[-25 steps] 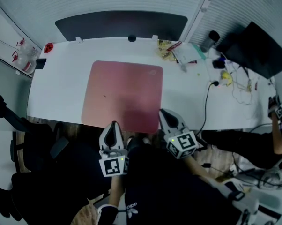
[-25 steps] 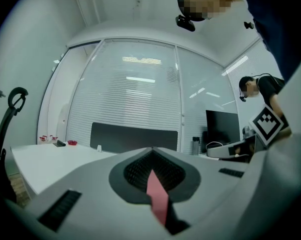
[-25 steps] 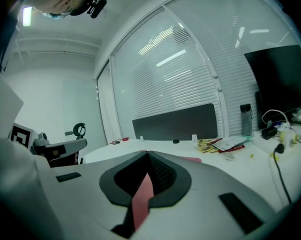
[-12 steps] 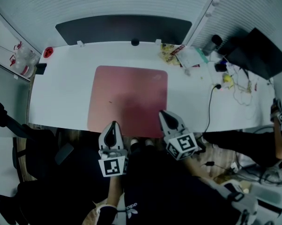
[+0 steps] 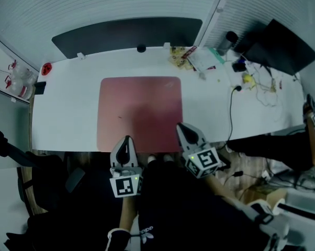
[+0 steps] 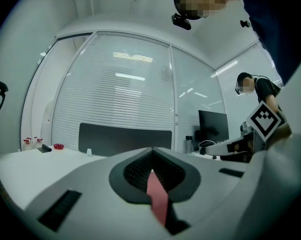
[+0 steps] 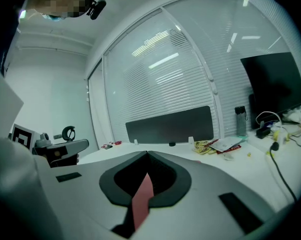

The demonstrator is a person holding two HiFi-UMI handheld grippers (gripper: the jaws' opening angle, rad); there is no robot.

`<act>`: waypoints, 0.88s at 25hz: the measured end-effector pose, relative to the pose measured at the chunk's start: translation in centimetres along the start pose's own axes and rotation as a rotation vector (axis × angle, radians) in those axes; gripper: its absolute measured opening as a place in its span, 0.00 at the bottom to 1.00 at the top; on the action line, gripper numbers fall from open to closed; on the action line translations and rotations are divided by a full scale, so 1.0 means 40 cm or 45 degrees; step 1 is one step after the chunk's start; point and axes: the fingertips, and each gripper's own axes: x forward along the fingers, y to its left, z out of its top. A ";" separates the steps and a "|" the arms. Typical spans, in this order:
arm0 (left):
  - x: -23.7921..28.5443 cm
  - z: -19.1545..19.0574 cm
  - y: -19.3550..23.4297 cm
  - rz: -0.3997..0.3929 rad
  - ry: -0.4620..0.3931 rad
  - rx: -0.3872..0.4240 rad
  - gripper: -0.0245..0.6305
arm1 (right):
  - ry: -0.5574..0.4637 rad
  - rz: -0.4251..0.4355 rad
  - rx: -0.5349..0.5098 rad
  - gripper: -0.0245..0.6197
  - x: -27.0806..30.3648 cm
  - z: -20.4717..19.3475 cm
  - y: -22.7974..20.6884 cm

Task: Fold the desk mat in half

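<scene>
The left tool (image 5: pixel 127 139) is clenched, its tips together over the near edge of the pink desk mat (image 5: pixel 139 109); the desk mat lies flat and unfolded on the white surface (image 5: pixel 63 114), its slightly longer axis running left to right; the right tool (image 5: pixel 182 126), likewise clenched, sits at its near right corner.

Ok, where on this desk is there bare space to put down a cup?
The desk is bare left of the desk mat, up to its left edge, and in the strip between the mat and the black cable. The far right corner is crowded: snack packets, papers, loose wires.
</scene>
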 end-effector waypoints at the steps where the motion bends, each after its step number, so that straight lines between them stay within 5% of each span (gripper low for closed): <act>1: 0.001 0.001 -0.005 -0.012 -0.001 0.004 0.04 | -0.004 -0.007 0.001 0.04 -0.003 0.001 -0.002; 22: -0.006 -0.040 -0.105 -0.117 0.059 0.007 0.04 | -0.013 -0.047 0.067 0.04 -0.087 -0.036 -0.051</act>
